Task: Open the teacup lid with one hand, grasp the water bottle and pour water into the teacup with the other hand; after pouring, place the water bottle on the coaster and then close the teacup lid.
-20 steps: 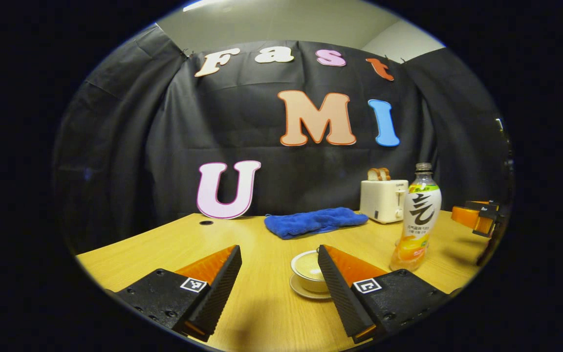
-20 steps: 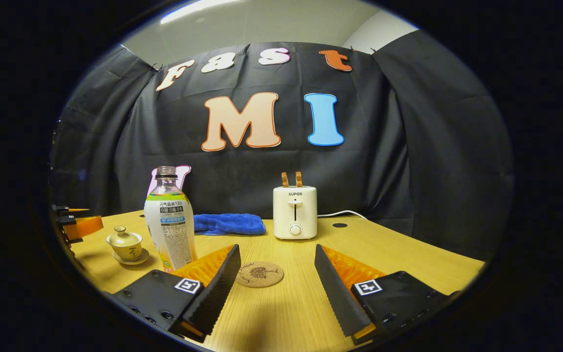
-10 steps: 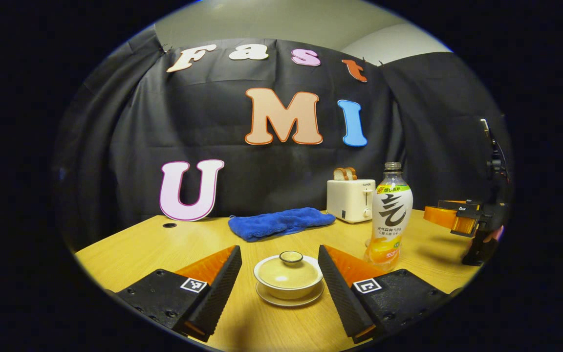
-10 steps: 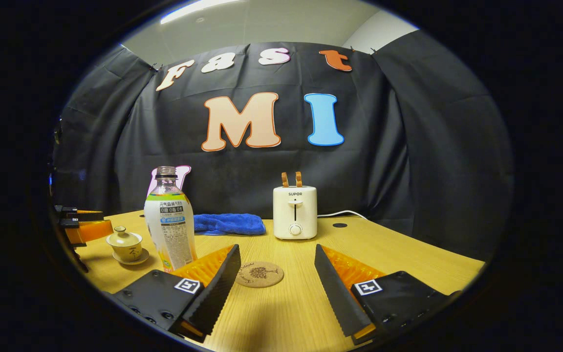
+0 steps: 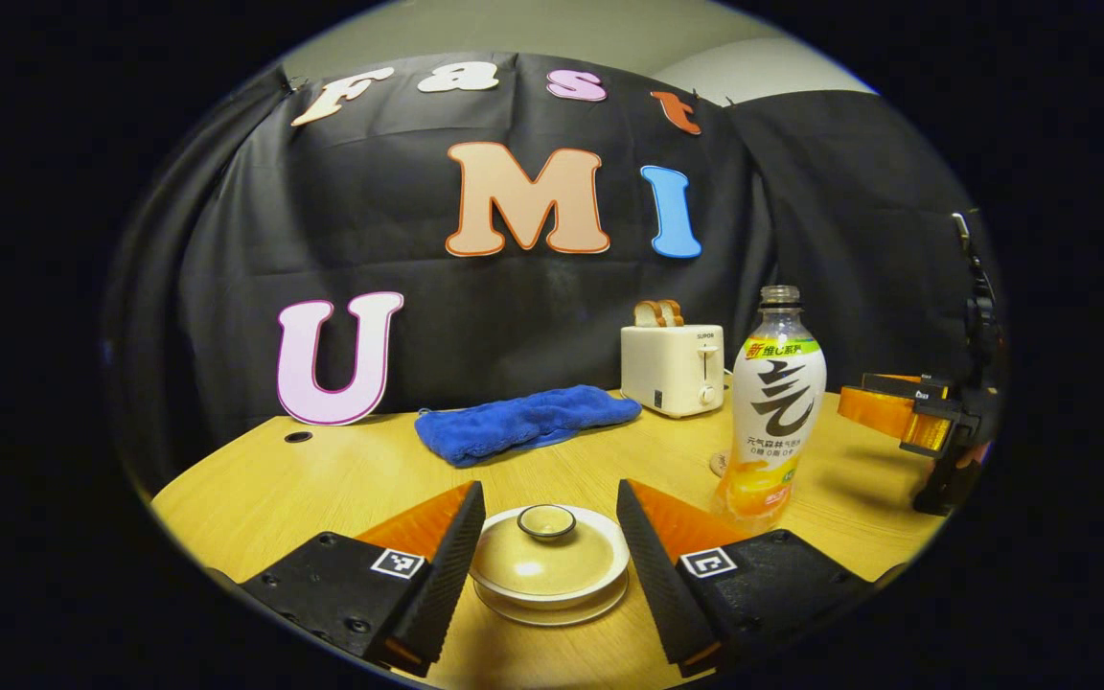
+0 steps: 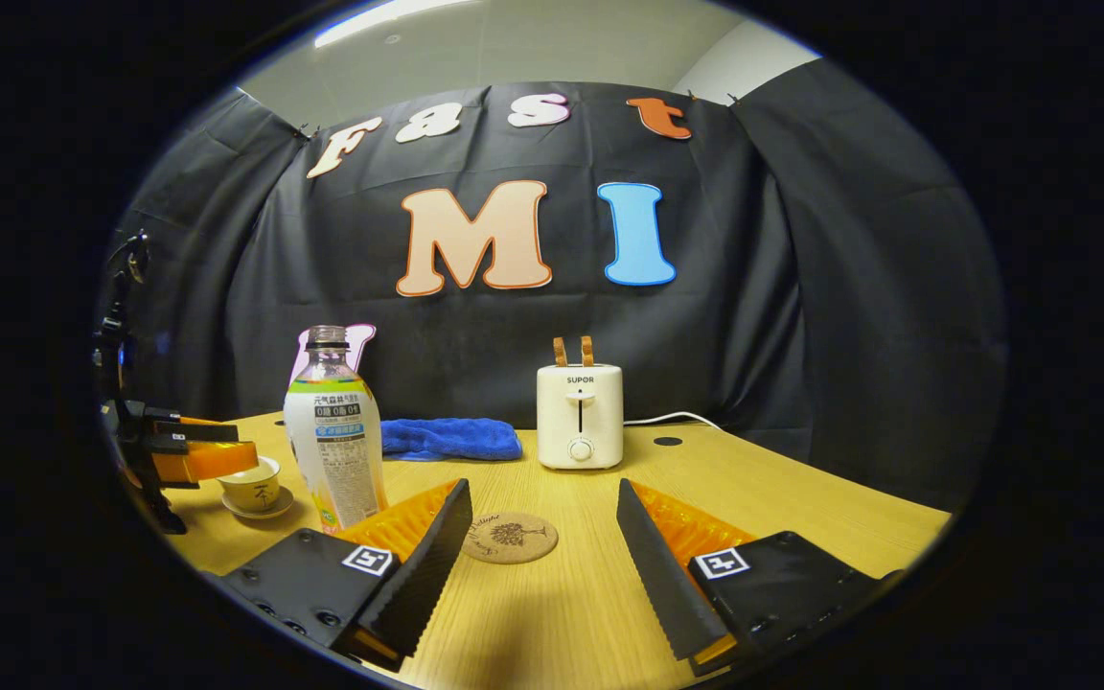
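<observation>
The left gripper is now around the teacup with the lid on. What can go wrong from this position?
1. The left gripper is open, its fingers flanking the wide lid, not its small knob. Closing here might grip the teacup or shift its saucer.
2. The water bottle has no cap and stands close beside the cup; a sideways swing while lifting could tip it.
3. The right gripper, open, points at the coaster, so it must turn toward the bottle.

Booth with a wooden table against black cloth

The table [image 6: 763, 498] meets the black cloth wall [image 6: 801, 287]; a white toaster [image 6: 580, 416] stands by the wall, a blue towel [image 6: 450, 438] left of it.
</observation>
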A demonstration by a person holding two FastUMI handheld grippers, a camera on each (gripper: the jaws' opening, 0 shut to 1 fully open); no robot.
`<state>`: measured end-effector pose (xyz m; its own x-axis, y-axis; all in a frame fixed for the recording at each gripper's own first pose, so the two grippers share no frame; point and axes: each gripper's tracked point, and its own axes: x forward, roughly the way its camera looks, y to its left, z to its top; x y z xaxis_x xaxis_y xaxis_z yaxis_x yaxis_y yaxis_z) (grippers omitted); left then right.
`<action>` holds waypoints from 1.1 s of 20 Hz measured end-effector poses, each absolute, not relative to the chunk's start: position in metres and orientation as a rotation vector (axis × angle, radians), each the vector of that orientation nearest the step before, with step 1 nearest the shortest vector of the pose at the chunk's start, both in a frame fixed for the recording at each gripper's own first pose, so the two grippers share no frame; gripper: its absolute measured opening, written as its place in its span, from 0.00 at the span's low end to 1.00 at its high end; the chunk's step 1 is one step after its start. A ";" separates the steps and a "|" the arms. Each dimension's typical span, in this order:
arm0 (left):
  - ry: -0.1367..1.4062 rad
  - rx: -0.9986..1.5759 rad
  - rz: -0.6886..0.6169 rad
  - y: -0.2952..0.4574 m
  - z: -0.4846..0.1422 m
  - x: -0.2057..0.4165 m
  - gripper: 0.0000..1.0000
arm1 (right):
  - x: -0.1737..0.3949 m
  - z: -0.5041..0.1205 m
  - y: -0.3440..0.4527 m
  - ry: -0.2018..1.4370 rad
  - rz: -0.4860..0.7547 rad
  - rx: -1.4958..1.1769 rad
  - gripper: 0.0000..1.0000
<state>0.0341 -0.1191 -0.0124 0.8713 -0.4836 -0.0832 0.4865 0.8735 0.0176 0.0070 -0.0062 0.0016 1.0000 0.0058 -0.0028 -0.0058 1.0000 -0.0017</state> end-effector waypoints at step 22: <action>0.101 0.051 -0.488 -0.118 -0.015 0.043 0.28 | 0.007 0.003 -0.006 0.005 0.012 -0.002 0.97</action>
